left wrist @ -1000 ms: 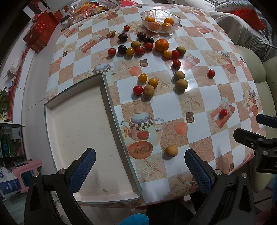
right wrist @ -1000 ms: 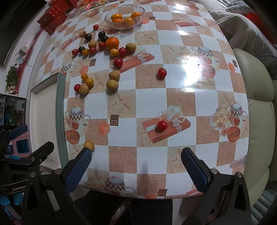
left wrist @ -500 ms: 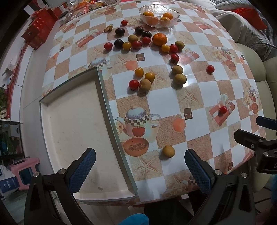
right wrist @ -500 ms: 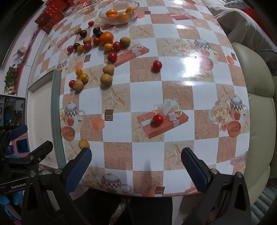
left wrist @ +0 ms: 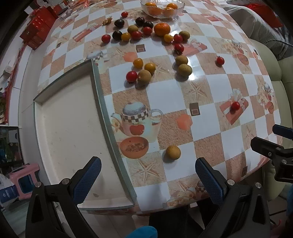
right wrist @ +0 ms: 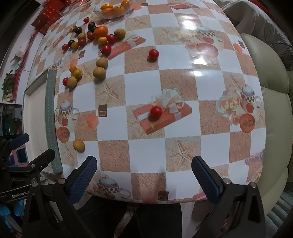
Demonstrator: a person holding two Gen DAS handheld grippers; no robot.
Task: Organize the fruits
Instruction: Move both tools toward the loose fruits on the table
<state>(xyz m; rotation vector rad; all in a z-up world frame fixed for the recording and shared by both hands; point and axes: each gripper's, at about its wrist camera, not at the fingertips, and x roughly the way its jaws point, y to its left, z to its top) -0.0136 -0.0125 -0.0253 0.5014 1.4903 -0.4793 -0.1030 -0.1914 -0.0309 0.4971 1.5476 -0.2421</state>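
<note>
Many small fruits lie scattered on a round table with a checkered cloth (left wrist: 170, 95). A lone tan round fruit (left wrist: 173, 151) rests just ahead of my left gripper (left wrist: 148, 179), which is open and empty. A white tray (left wrist: 73, 131) with a grey rim sits at the table's left. My right gripper (right wrist: 144, 181) is open and empty over the near table edge; a red cherry tomato (right wrist: 156, 112) lies ahead of it. The tan fruit (right wrist: 78, 144) shows at its left. A glass bowl (left wrist: 162, 8) holding oranges stands at the far side.
A large orange (left wrist: 162, 29), dark plums, yellow and red tomatoes cluster near the bowl. A cream sofa (right wrist: 271, 76) borders the table's right. Red boxes (left wrist: 38, 31) stand at the far left. A pink stool (left wrist: 23, 181) is on the floor.
Both grippers have moved forward and lower toward the table, so the fruits and tray appear closer. Both stay open. Nothing on the table has shifted.
</note>
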